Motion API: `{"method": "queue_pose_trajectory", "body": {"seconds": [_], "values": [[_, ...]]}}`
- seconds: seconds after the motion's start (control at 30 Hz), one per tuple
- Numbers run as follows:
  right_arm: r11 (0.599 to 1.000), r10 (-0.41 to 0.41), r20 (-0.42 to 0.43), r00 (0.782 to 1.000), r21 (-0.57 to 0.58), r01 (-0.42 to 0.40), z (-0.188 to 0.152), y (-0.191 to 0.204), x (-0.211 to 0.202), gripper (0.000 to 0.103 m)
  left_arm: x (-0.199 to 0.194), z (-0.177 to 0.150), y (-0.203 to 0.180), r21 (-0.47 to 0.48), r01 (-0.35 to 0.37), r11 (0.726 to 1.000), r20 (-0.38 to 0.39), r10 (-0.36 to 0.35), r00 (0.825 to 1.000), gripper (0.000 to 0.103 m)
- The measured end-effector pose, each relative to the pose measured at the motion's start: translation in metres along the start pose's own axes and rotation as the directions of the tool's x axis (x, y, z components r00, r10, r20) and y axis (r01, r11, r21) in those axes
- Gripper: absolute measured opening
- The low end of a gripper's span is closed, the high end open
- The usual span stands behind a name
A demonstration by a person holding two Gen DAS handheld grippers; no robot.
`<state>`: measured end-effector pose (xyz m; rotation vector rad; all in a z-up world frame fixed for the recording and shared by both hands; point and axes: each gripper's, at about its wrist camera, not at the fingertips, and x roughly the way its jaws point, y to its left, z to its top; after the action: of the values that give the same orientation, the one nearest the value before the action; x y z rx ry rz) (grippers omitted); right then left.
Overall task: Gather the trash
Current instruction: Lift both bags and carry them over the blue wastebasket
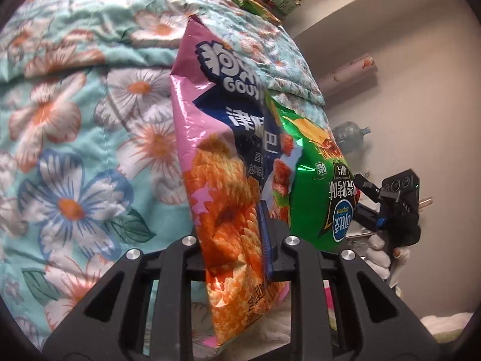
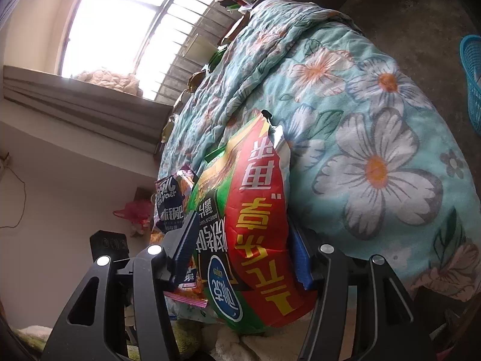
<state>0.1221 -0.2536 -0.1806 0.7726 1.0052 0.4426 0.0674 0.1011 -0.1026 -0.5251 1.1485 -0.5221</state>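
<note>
A pink and orange snack bag (image 1: 222, 162) stands upright between the jaws of my left gripper (image 1: 231, 225), which is shut on its lower half. One blue pad (image 1: 266, 240) shows against the bag; the other finger is hidden behind it. A green and red chip bag (image 2: 255, 225) fills the gap of my right gripper (image 2: 243, 225), with both blue pads touching its sides. The two bags sit side by side: the green bag (image 1: 312, 174) is just right of the pink one, and the pink bag (image 2: 170, 207) shows left of the green. The right gripper (image 1: 365, 185) reaches in from the right.
Both bags lean against a bed with a teal floral quilt (image 1: 90, 120). More wrappers (image 1: 249, 3) and clutter lie at the bed's far end. A blue basket (image 2: 472, 75) stands on the floor to the right. A water jug (image 1: 350, 138) sits by the wall.
</note>
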Motion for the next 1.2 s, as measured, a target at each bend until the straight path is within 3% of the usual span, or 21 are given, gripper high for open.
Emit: {"method": "queue_pose_trajectory", "body": {"seconds": [0.17, 0.27, 0.53, 1.0, 1.1, 1.2], "values": [[0.999, -0.014, -0.005, 1.0, -0.041, 0.014, -0.001, 0.014, 0.005, 0.039, -0.005, 0.005, -0.023, 0.11, -0.104, 0.988, 0.044, 0.1, 0.994, 0.018], [0.998, -0.017, 0.004, 1.0, -0.055, 0.017, -0.001, 0.019, 0.003, 0.032, -0.008, 0.005, -0.038, 0.162, -0.152, 0.975, 0.079, 0.141, 0.987, 0.01], [0.994, -0.025, 0.074, 0.997, -0.101, 0.032, 0.0, 0.034, -0.016, 0.029, -0.012, 0.004, -0.075, 0.275, -0.227, 0.934, 0.154, 0.19, 0.97, 0.005], [0.996, -0.019, 0.234, 0.972, -0.084, 0.039, 0.007, 0.021, -0.078, 0.029, -0.007, 0.015, -0.133, 0.4, -0.259, 0.879, 0.238, 0.174, 0.956, 0.002], [0.995, -0.029, 0.299, 0.954, -0.081, 0.056, 0.01, 0.018, -0.101, 0.029, -0.005, 0.018, -0.152, 0.444, -0.245, 0.862, 0.247, 0.145, 0.958, 0.002], [0.993, -0.067, 0.387, 0.92, -0.063, 0.099, 0.015, 0.014, -0.135, 0.029, -0.001, 0.027, -0.176, 0.496, -0.215, 0.842, 0.253, 0.096, 0.963, 0.002]]}}
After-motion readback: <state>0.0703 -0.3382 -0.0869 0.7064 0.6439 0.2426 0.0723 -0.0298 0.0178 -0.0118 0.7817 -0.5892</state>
